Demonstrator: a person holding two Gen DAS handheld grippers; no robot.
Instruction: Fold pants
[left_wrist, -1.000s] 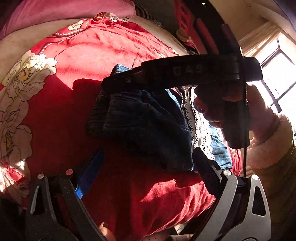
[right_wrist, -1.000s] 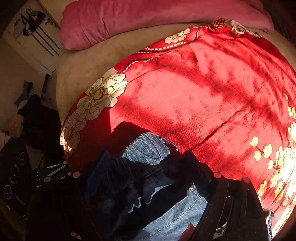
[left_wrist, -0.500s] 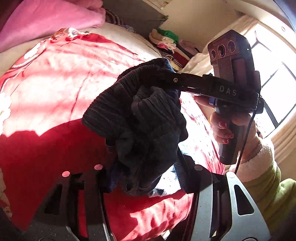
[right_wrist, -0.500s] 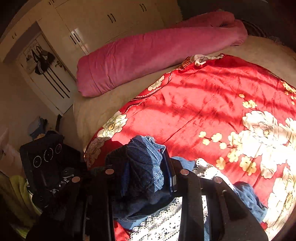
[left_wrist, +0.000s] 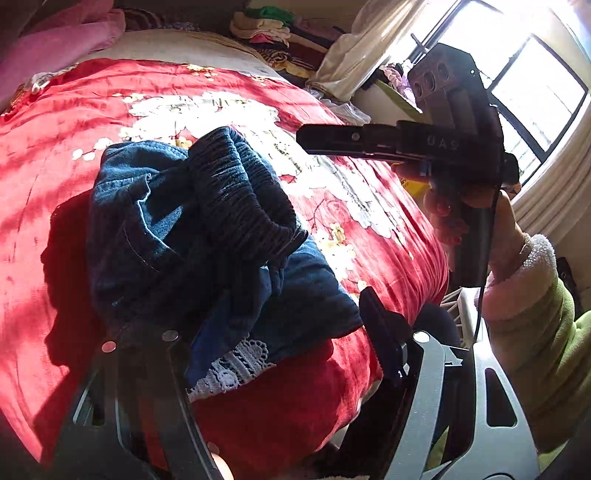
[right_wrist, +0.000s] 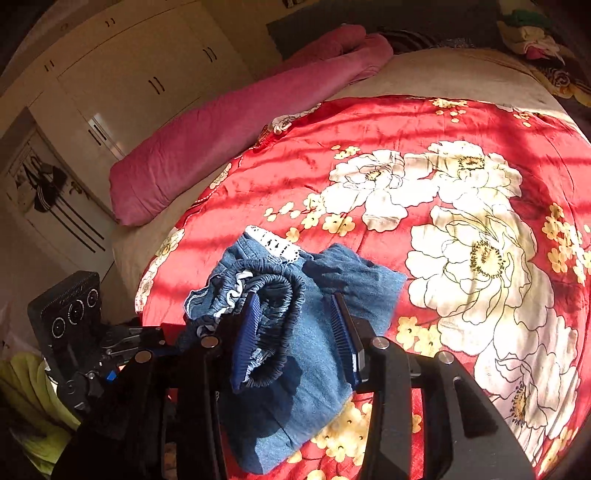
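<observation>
1. Your left tool (left_wrist: 273, 332) is opening. The pants (left_wrist: 207, 236) sit between its two sides, but the pads are not squeezing them that you can see.
2. Your right tool (right_wrist: 295, 328) is opening too. The stretchy waistband (right_wrist: 273, 314) loops over its left pad, with cloth lying between the two pads. It does not look pinched.
3. The blue denim pants lie in a bunched heap on the red flowered blanket (right_wrist: 406, 122) on the bed, near the edge closest to you.
4. What could go wrong: the waistband may stay hooked on the right pad. If you pull that hand away, it could drag the heap along and undo your work.
5. The heap is close to the bed's edge. A tug toward you could slide it off.
6. Which way they point: the lace trim (right_wrist: 273, 243) shows at the far side from the right camera, the waistband at the near side. So the long way seems to run from you toward the pink pillow (right_wrist: 236, 125). The heap is too crumpled to be sure.
</observation>
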